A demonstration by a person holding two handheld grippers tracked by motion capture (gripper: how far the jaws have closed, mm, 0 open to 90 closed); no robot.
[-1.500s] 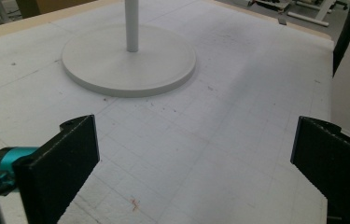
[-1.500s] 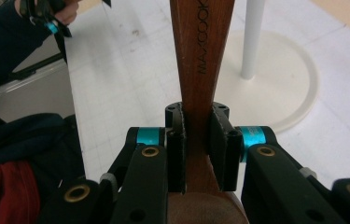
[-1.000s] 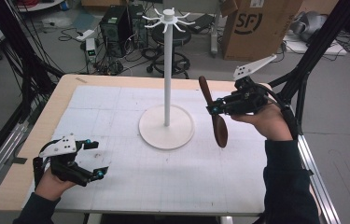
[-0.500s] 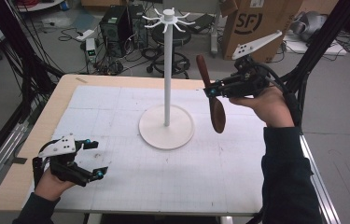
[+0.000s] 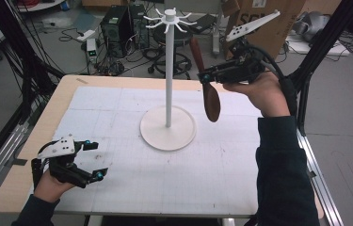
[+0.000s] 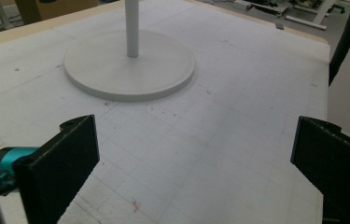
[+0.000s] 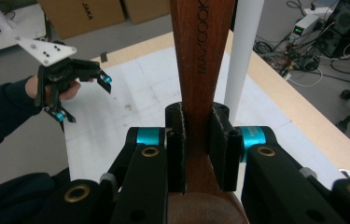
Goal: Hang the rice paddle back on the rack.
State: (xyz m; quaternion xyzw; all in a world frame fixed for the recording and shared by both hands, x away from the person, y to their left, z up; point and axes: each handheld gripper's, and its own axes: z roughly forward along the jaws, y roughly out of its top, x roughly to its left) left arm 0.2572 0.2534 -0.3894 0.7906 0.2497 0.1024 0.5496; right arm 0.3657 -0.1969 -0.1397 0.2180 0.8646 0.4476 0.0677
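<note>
At the near left corner of the white mat (image 5: 132,183), the left gripper (image 5: 93,160) rests low with its jaws spread wide and nothing between them, well apart from the work. Beyond it, mid-table, stands the white hanging stand (image 5: 168,75), a round base (image 6: 130,70) carrying a thin pole up to a crown of hooks (image 5: 167,20). To its right, held up off the table, the right gripper (image 7: 196,135) pinches a dark wooden spoon (image 5: 208,92) by the handle just above the bowl, which hangs downward while the handle end points up toward the hooks. The spoon looks stiff, light and smooth-finished, unlikely to break but apt to swivel in a narrow pinch; a hold on the flat of the handle near the bowl, as here, should keep the upper end free for hanging. The pole (image 7: 242,56) stands just beside the handle and seems the likeliest thing to knock. Cardboard boxes (image 5: 259,23) and cabled equipment (image 5: 117,28) crowd the floor beyond.
</note>
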